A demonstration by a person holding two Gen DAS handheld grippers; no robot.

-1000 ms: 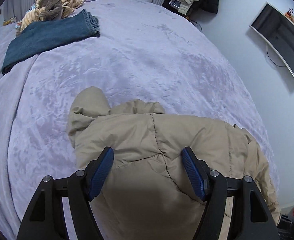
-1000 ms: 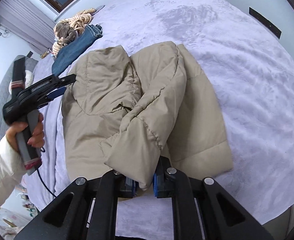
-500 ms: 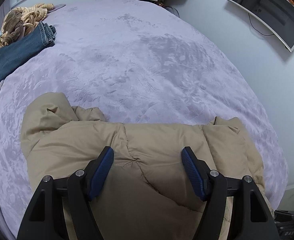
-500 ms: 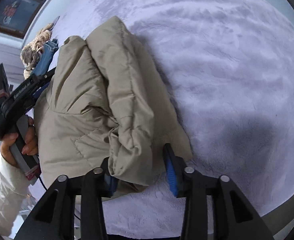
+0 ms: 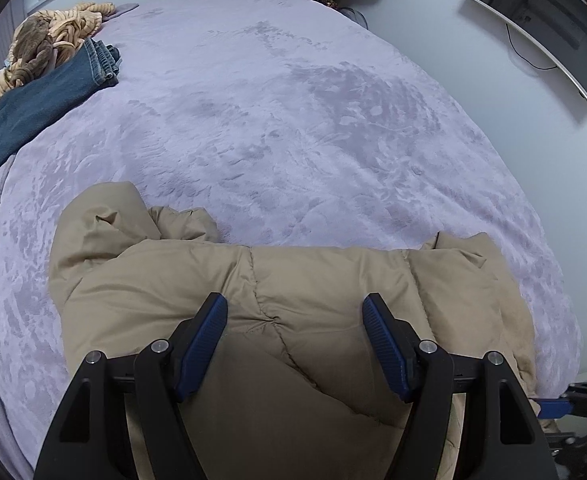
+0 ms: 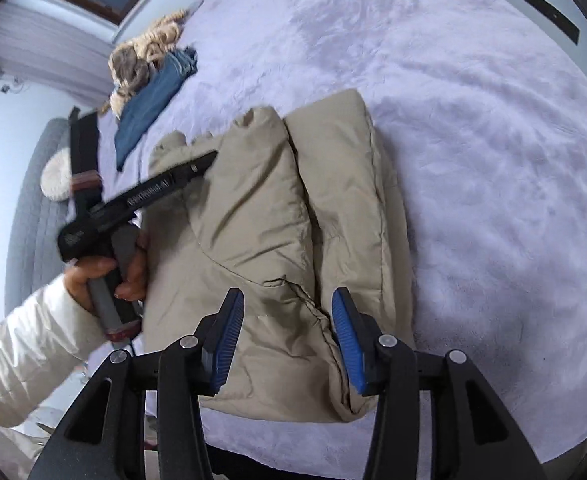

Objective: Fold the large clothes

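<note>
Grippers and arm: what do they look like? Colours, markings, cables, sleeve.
Both the left gripper and the right gripper have black angular frames, silver pivot screws and ribbed blue pads. The left one shows white lettering, unreadable, a grey handle with reddish bands and a black cable. Sleeve is white and puffy.

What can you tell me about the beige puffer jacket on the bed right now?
The beige quilted puffer jacket lies on the lilac plush bedspread near its edge, folded into a long bundle, with two padded lengths side by side and a seam between them. The fabric looks smooth, matte and puffy, with stitched quilting lines and creases. The open right hand-held gripper straddles its near end; the open left hand-held gripper hovers over it.
</note>
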